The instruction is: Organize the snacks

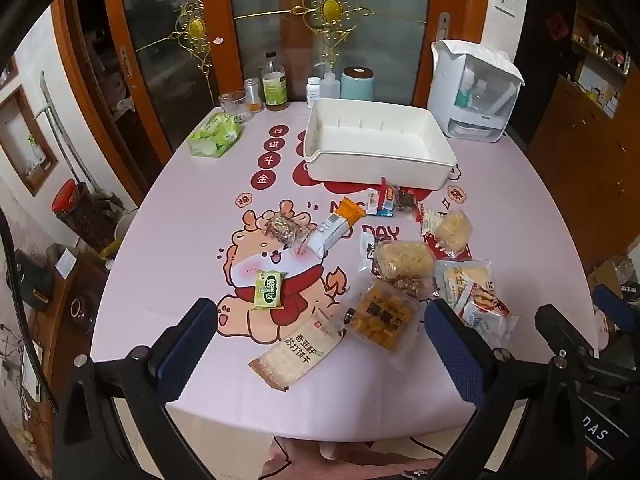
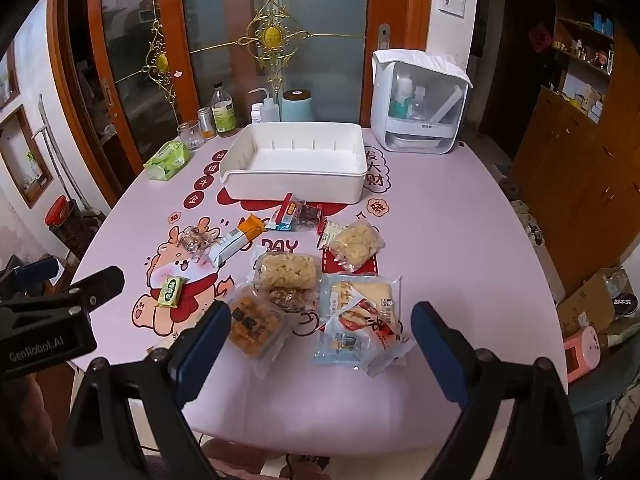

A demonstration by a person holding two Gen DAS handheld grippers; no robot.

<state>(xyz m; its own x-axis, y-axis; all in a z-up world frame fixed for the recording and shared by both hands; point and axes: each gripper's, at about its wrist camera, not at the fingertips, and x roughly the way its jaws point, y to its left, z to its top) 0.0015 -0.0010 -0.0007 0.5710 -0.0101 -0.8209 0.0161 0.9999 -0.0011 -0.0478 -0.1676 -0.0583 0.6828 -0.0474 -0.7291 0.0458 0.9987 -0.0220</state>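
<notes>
Nothing binned yet — white bin (image 1: 380, 148), upper centre, is seen empty; snack packets (image 2: 288, 276) remain scattered mid-frame — left gripper (image 1: 320, 336) and right gripper (image 2: 320, 336) are held spread, nothing pinched.

At twelve o'clock we see glass doors (image 1: 332, 40) with gold ornaments in orange wooden frames. Along the table's far edge, near eleven o'clock, stand a drinking glass (image 1: 234, 106), a small metal can (image 1: 253, 94), a green-labelled bottle (image 1: 274, 84) and a pale blue canister (image 1: 357, 84). A green tissue pack (image 1: 216, 136) lies just beside the glass. At one o'clock we find a white dispenser box (image 2: 420, 100).
</notes>
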